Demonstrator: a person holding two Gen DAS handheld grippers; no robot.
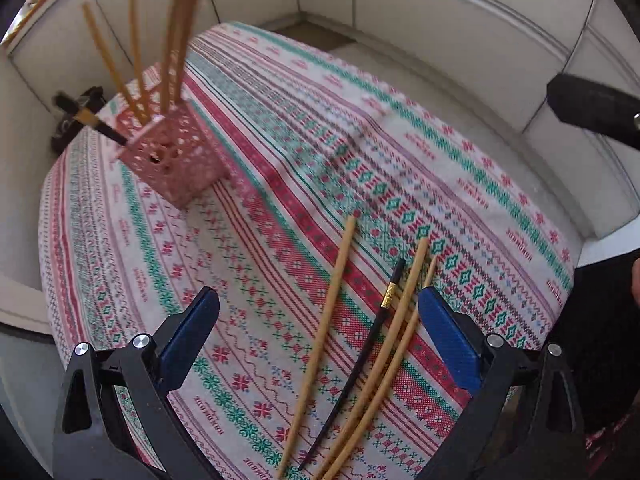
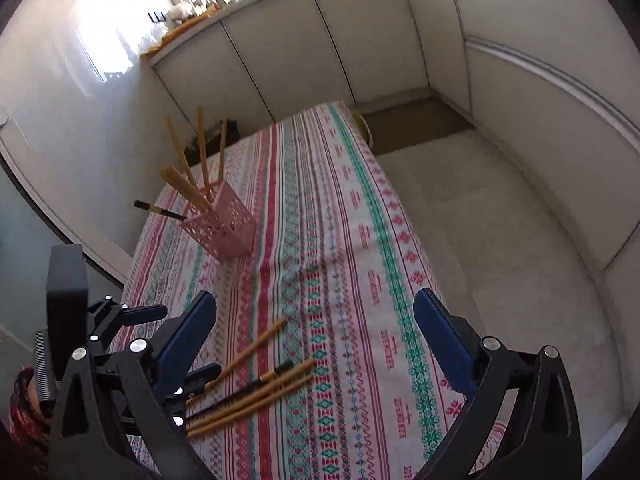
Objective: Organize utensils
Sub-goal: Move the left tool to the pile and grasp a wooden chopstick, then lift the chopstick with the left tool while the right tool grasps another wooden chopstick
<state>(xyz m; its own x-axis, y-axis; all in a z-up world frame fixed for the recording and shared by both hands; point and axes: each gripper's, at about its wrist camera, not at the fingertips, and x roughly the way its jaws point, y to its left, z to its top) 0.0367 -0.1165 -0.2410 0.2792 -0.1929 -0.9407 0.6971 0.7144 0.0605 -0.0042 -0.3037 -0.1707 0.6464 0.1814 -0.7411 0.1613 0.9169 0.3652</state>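
Note:
A pink perforated holder stands on the patterned tablecloth, holding several wooden chopsticks and a black one with a gold band. Three loose wooden chopsticks and a black gold-banded chopstick lie near the table's front edge. My left gripper hangs open just above them, and they lie between its blue pads without touching. In the right wrist view its black fingers straddle the chopsticks' near ends. My right gripper is open and empty over the cloth, right of the chopsticks.
White cabinet fronts enclose the table on the far and right sides. A pale floor with a brown mat lies to the right. A dark object sits behind the holder. A red patterned sleeve shows at the lower left.

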